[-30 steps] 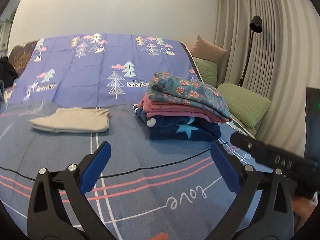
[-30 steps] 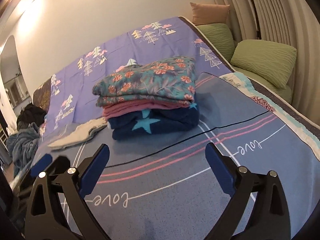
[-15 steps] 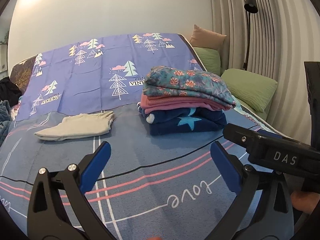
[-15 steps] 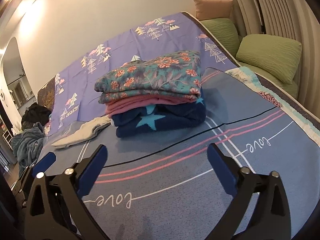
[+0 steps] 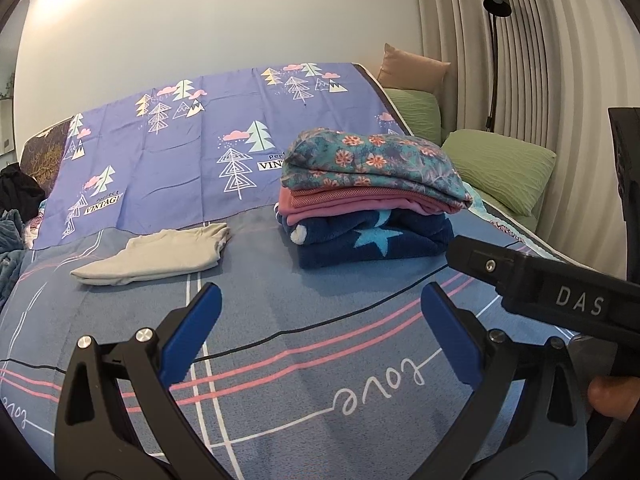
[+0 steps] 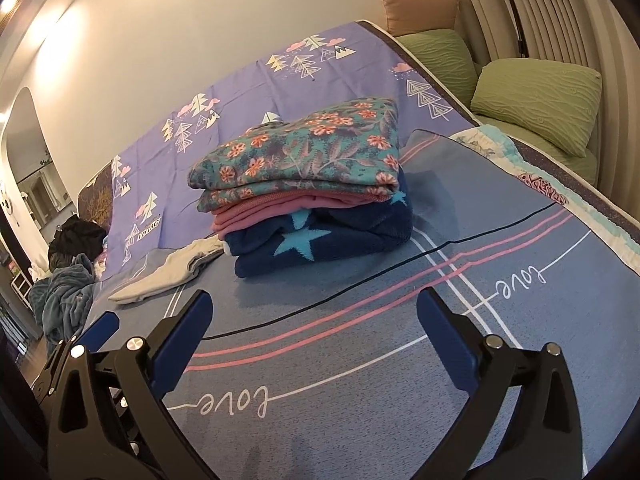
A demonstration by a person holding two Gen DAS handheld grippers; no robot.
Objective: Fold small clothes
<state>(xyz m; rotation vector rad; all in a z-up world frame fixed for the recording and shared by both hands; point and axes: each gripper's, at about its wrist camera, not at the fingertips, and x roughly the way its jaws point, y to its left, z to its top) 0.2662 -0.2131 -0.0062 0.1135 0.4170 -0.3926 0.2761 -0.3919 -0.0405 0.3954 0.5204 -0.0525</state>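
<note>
- Left gripper (image 5: 320, 312): jaws spread wide apart, holding nothing, positioned above the blue-grey bedspread (image 5: 280, 304); its blue pads (image 5: 192, 332) face each other across the gap.
- Right gripper (image 6: 312, 320): jaws likewise wide apart and empty, above the same bedspread near the printed word "love".
- In the left wrist view, the black body of the right gripper, marked "DAS", enters from the right edge; part of a finger of the person shows below it.
- Folded stack (image 5: 372, 200): three garments rest on the bed ahead of both grippers. A navy fleece with light-blue stars (image 6: 320, 240) lies at the bottom, a pink garment (image 6: 280, 210) in the middle, and a teal floral garment (image 6: 304, 152) on top.
- Beige garment (image 5: 156, 258): folded flat on the bedspread, to the left of the stack and apart from it.
- A purple sheet with a tree print (image 5: 192, 140) covers the far part of the bed.
- Green pillows (image 5: 500, 164) and a tan cushion (image 5: 412, 70) lie along the right side, by the pleated curtain.
- A black floor lamp (image 5: 496, 0) stands against the curtain.
- Dark clothing (image 6: 68, 272) is heaped at the left edge of the bed.
</note>
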